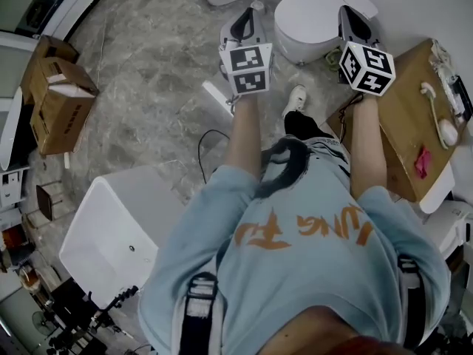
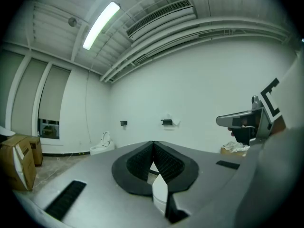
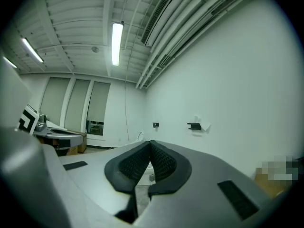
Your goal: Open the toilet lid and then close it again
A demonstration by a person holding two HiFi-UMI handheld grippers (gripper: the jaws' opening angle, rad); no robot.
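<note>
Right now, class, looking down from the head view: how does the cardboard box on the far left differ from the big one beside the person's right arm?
The left cardboard box has its top flaps ajar, with white showing inside. The right cardboard box is flat and shut on top. The right cardboard box carries a pink item and a white corded object, while nothing lies on the left cardboard box. The right one also looks larger in this view. Both are brown cardboard.
</note>
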